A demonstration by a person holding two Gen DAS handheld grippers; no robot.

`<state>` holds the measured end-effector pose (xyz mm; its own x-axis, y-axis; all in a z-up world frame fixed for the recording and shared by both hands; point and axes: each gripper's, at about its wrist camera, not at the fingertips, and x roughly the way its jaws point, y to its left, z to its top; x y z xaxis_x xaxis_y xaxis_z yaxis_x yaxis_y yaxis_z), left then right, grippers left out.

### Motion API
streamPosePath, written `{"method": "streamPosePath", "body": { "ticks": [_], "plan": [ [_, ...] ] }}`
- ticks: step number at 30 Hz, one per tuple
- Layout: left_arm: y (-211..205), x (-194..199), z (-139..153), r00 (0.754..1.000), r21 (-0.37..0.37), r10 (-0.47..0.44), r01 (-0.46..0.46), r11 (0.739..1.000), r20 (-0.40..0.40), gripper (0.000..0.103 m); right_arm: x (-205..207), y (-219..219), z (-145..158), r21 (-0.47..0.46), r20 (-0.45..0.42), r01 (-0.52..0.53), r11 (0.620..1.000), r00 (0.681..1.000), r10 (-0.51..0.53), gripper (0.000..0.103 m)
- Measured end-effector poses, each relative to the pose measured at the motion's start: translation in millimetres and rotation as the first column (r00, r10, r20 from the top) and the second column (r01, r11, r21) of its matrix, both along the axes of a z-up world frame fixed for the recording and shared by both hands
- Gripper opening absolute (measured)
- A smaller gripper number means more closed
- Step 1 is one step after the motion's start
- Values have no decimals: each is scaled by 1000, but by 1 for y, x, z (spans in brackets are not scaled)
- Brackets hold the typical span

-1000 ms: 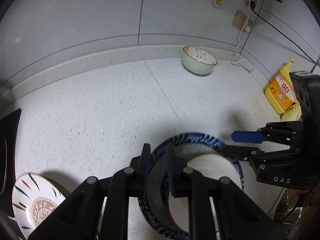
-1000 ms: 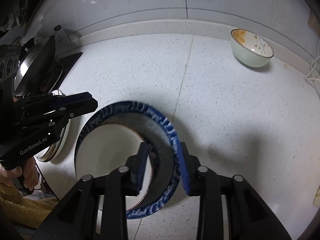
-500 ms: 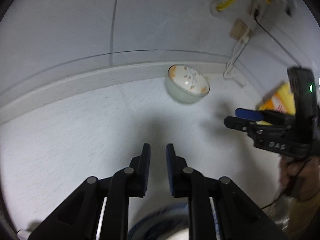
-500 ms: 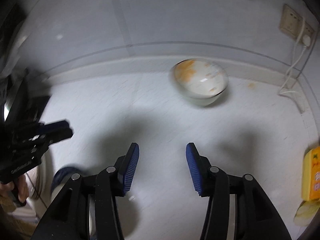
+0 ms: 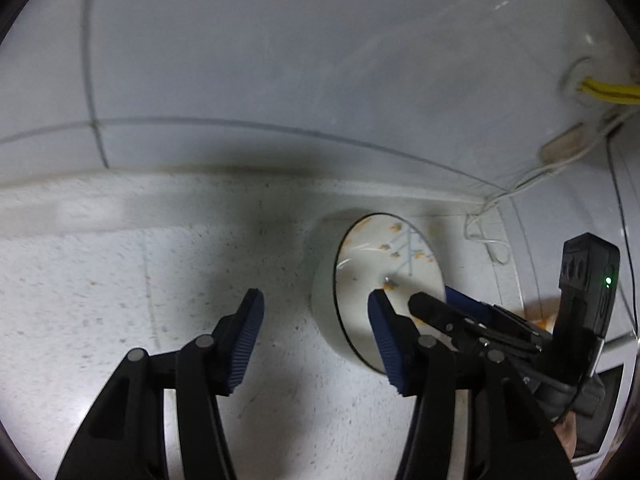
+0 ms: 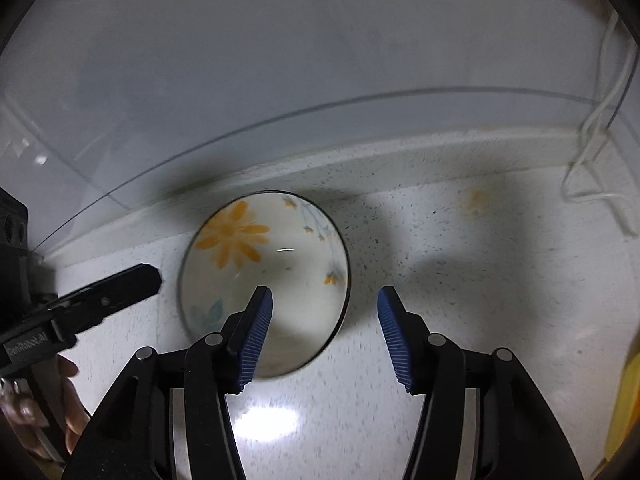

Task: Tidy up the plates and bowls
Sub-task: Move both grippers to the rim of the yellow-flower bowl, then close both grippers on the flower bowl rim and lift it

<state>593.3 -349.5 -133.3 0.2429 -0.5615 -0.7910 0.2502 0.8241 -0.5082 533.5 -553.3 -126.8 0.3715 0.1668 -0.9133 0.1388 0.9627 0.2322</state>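
While both claws hang over the speckled white surface [image 6: 460, 248], a pale bowl [image 6: 280, 248] with orange flowers painted inside stands upright near the back edge, just in front of the low raised lip where the surface meets the grey tiled wall [image 5: 280, 60]. The left claw [image 5: 316, 340] has just been opening; its blue pads stand well apart with nothing between them, and the bowl [image 5: 352, 280] lies off to the right of its gap, its near rim partly hidden behind the right-hand pad. The right claw [image 6: 324, 336] has also just been widening and is empty; its left pad sits over the bowl's near inside while the bowl's right rim falls within the gap, the pads pressing on nothing. In the right wrist view the left claw's black finger [image 6: 120, 284] points at the bowl's left side, close beside it. White cords [image 6: 596, 152] trail down the wall at the back right corner.
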Motion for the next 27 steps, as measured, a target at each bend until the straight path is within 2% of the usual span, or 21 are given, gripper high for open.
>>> {"method": "streamPosePath", "body": {
  "ticks": [3, 7, 10, 11, 13, 16, 22, 27],
  "plan": [
    [-6, 4, -13, 1000, 20, -5, 5, 1000, -22, 52, 5, 0, -12, 17, -24, -2, 1000, 1000, 3, 49],
    [-12, 9, -30, 997, 15, 8, -7, 1000, -76, 52, 13, 1, -26, 42, -49, 2, 999, 999, 0, 40],
    [-17, 12, -40, 995, 3, 4, -4, 1000, -102, 49, 14, 3, -32, 53, -58, -3, 999, 998, 6, 38],
    [-19, 13, -41, 996, -1, 1, -1, 1000, -93, 45, 14, 4, -34, 54, -60, -5, 999, 998, 8, 37],
    [-21, 15, -44, 995, -14, -4, 3, 1000, -104, 33, 16, 5, -39, 57, -70, -11, 998, 997, 15, 26],
    [-24, 15, -43, 993, -66, -19, 12, 998, -112, 18, 20, 3, -46, 65, -74, -14, 998, 997, 19, 18],
    [-16, -3, -43, 987, -70, -10, -1, 998, -158, 17, 11, 0, -38, 75, -73, -20, 997, 997, 25, 15],
    [0, -40, -25, 986, -78, -24, 11, 997, -168, 17, -14, 8, -25, 76, -82, -39, 996, 996, 46, 15]
  ]
}}
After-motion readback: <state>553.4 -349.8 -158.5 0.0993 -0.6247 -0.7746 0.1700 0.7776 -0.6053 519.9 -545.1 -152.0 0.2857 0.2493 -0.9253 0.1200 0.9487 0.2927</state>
